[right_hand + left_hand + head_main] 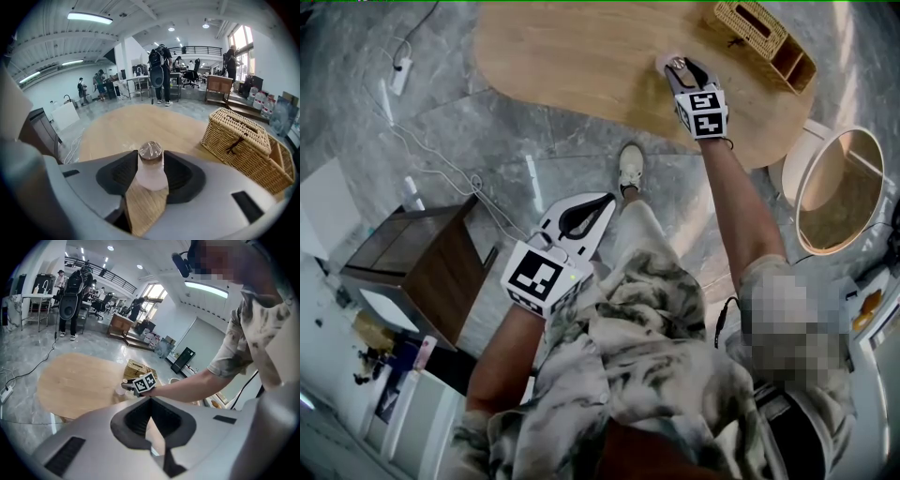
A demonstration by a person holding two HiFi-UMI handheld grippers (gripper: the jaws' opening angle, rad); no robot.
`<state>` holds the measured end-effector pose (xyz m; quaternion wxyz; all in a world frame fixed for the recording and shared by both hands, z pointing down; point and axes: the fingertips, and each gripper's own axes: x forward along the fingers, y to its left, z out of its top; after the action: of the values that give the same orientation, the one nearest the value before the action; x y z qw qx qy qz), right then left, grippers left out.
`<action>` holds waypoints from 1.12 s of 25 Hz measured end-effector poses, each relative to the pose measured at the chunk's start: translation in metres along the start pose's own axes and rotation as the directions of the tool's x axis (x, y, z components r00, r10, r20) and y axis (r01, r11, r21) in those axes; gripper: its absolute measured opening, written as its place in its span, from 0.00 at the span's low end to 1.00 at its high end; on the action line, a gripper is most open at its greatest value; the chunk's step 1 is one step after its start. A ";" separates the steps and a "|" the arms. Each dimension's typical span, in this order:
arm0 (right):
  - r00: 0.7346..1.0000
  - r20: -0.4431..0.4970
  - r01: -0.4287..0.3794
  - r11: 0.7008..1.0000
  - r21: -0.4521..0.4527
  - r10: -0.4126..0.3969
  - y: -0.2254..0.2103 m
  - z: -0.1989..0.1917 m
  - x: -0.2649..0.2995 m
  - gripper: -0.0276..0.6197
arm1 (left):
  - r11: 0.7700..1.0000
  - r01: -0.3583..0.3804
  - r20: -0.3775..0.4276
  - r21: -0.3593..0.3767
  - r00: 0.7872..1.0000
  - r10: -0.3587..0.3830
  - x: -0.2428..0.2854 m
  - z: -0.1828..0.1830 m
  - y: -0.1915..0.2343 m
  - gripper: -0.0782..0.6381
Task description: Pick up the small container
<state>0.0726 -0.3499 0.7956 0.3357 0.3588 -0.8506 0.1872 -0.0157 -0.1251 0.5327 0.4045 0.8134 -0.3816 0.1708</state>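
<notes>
**Right claw pinches the small container**

In the upper right of the head view, the right gripper (680,71) reaches over the wooden table (572,56). Its pads press on both sides of the small container (151,169), which stands upright at the centre of the right gripper view. A wicker basket (240,137) sits at the right. The left gripper (580,218), at mid-frame, has its tips pressed together on nothing.
</notes>
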 end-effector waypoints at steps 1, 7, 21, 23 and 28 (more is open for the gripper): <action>1.000 0.000 0.001 1.000 0.000 -0.001 0.000 0.001 0.002 0.34 | 1.000 -0.001 0.001 -0.002 1.000 0.001 -0.001 0.000 0.001 0.14; 1.000 0.005 0.015 1.000 0.000 -0.015 0.000 0.001 0.008 0.32 | 1.000 -0.010 0.002 -0.016 1.000 0.010 -0.004 -0.005 0.008 0.14; 0.998 0.046 0.039 0.999 -0.017 -0.038 0.000 0.001 0.018 0.30 | 1.000 -0.026 -0.007 -0.016 1.000 0.026 -0.006 -0.016 0.020 0.14; 0.998 0.046 0.036 0.999 -0.023 -0.035 0.001 0.002 0.018 0.29 | 1.000 -0.024 -0.003 -0.017 1.000 0.024 -0.007 -0.016 0.020 0.14; 0.999 0.027 0.036 0.999 -0.007 -0.036 0.001 0.003 0.018 0.29 | 1.000 -0.014 0.002 -0.020 1.000 0.014 -0.010 -0.019 0.015 0.14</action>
<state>0.0615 -0.3601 0.8065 0.3291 0.3753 -0.8490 0.1733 -0.0332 -0.1109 0.5463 0.4109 0.8068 -0.3894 0.1690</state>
